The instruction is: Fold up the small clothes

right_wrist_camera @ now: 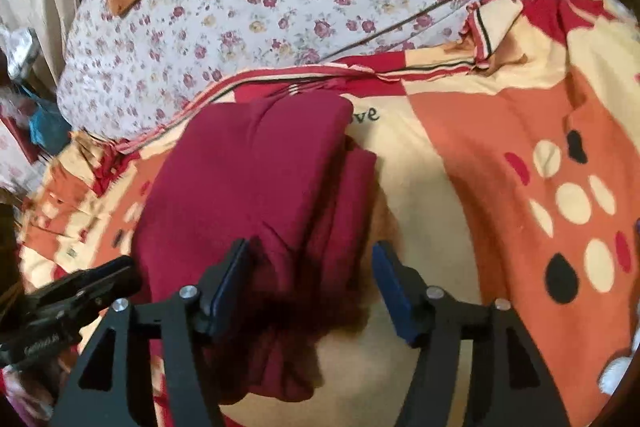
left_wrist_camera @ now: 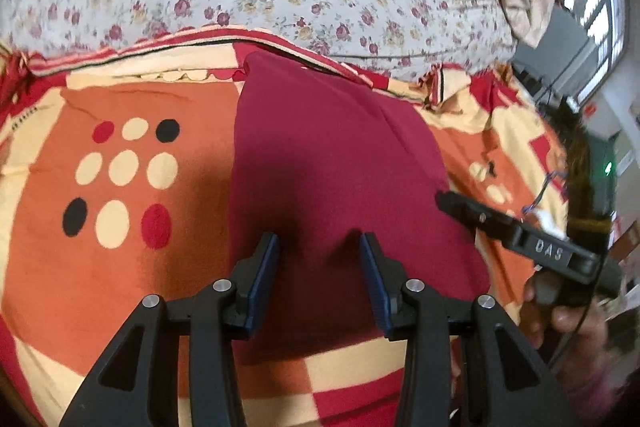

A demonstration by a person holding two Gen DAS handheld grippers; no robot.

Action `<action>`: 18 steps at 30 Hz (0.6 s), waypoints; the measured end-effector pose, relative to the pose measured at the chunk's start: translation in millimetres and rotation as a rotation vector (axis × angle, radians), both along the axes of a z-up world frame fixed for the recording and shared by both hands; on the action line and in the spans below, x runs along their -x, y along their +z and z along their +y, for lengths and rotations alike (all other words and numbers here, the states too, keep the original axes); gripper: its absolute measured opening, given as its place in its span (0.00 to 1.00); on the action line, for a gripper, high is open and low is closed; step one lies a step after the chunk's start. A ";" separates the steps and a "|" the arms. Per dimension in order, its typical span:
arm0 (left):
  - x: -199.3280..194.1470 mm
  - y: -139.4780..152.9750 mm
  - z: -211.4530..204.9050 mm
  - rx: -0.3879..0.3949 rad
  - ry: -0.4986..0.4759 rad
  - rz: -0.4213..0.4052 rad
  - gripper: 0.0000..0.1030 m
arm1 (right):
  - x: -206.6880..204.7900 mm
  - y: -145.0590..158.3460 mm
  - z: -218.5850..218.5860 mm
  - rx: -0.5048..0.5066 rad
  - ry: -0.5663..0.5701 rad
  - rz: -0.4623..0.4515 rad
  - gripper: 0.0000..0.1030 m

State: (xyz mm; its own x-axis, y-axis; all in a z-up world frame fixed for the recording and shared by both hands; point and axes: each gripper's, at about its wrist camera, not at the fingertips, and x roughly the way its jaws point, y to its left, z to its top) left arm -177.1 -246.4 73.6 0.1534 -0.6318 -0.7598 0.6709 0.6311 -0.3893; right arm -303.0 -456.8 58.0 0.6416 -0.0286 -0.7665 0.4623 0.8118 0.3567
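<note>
maroon garment (left_wrist_camera: pixel 336 163): folded, lying on patterned blanket (left_wrist_camera: pixel 120 247) | left gripper (left_wrist_camera: pixel 319 259): jaws partly apart above it, seemingly gripping nothing | right gripper (right_wrist_camera: pixel 310 267): jaws wide, empty, over its edge

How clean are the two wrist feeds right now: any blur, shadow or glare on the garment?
Left wrist view: fairly sharp, a dark shadow on the maroon garment between the left gripper fingers; bright window at the right edge. Right wrist view: softer, motion-blurred, fisheye bends the bedspread; shadow under the garment's near edge.
</note>
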 end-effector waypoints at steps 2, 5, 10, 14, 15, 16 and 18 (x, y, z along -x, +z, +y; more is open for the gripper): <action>-8.7 2.4 1.0 0.037 0.007 0.031 0.24 | -2.0 -2.5 -5.0 -0.044 0.001 -0.020 0.80; -24.6 2.7 2.4 0.097 0.022 0.073 0.45 | -12.2 -11.8 -12.9 -0.068 0.015 -0.025 0.83; -47.9 -17.0 -4.8 0.066 0.044 0.138 0.46 | -28.2 -33.1 -22.4 -0.178 0.048 -0.041 0.83; -58.6 -36.0 -18.4 0.033 0.004 0.179 0.46 | -37.6 -39.8 -21.6 -0.200 0.069 -0.073 0.85; -60.8 -39.9 -20.8 0.036 -0.004 0.201 0.46 | -40.2 -40.5 -20.2 -0.196 0.080 -0.079 0.84; -63.0 -43.2 -22.4 0.044 -0.007 0.223 0.46 | -42.3 -40.6 -19.1 -0.190 0.088 -0.082 0.82; -62.8 -44.7 -22.4 0.054 -0.010 0.233 0.45 | -45.3 -40.1 -15.3 -0.164 0.103 -0.080 0.71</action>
